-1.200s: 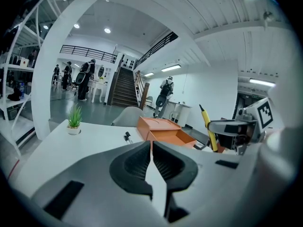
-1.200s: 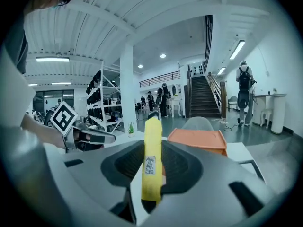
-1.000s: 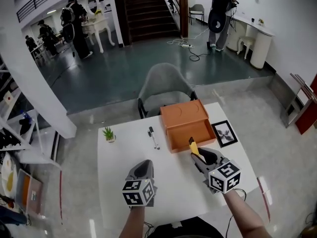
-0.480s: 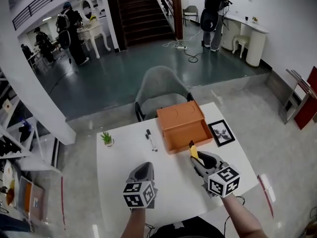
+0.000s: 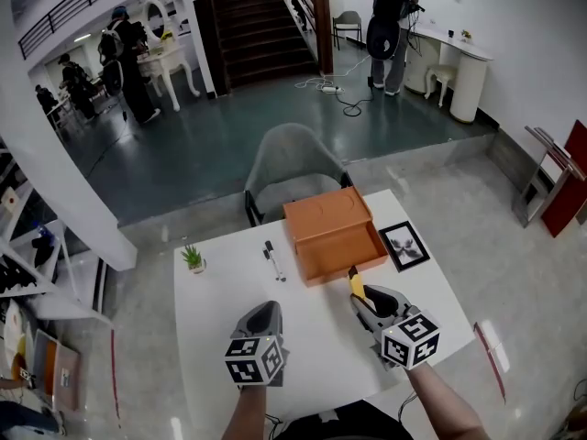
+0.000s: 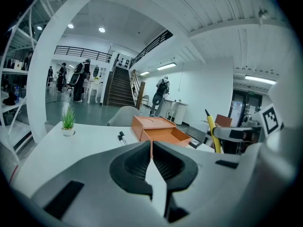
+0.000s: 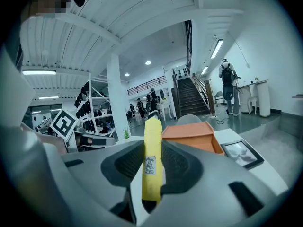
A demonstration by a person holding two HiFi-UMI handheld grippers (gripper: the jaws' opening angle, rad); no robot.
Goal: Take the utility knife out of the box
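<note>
The utility knife is out of the box and sits in the right gripper, above the white desk, just in front of the box's near right corner. In the right gripper view the yellow knife stands nearly upright between the two dark ribbed fingers, which press on it from both sides. A small printed label shows on its handle. In the head view its dark tip points away from the person, toward the box. From that view it is not clear whether the tip touches the box's front edge. In the left gripper view the knife stands apart from the box, to its right.

The orange box lies open near the far middle of the desk, its shallow tray facing up, and nothing can be seen inside it.

The left gripper hangs over the near part of the desk, well apart from the box. Its fingers are closed against each other with nothing between them.

Left of the box lie two dark markers, and farther left stands a small potted plant. A black picture frame lies flat just right of the box. A grey chair stands behind the far edge of the desk.
</note>
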